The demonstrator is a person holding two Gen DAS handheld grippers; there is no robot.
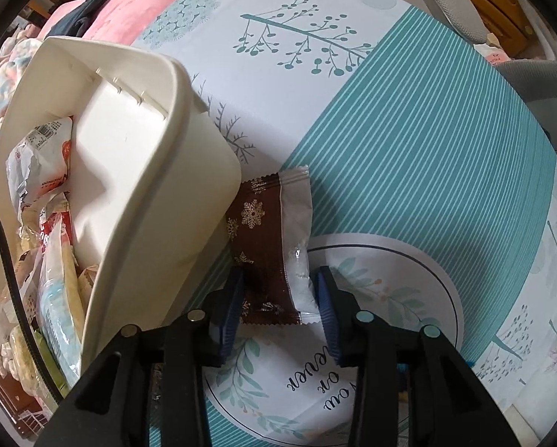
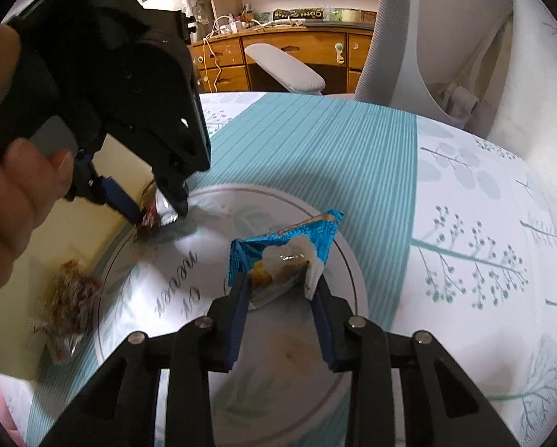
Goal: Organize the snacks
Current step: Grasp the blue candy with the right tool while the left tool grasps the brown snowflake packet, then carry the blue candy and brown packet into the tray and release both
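A brown snack packet (image 1: 263,246) with gold snowflakes and a clear end lies on the patterned tablecloth, right against the cream bin (image 1: 159,186). My left gripper (image 1: 280,281) points down over it, blue pads pressed on its near end. The right wrist view shows the same left gripper (image 2: 159,216) pinching that brown packet (image 2: 153,214), with a hand (image 2: 10,205) holding the tool. My right gripper (image 2: 278,279) is shut on a blue snack packet (image 2: 285,242) that has a pale torn-looking end, on the round white print. The bin holds several snack packets (image 1: 43,171).
The teal-striped tablecloth (image 1: 408,156) covers the table. A blurred reddish-brown packet (image 2: 69,309) sits by the bin's cream wall (image 2: 103,190). A grey-white chair (image 2: 427,37) stands at the far edge, with a wooden desk (image 2: 278,56) behind. Pink bedding (image 1: 129,15) lies beyond the bin.
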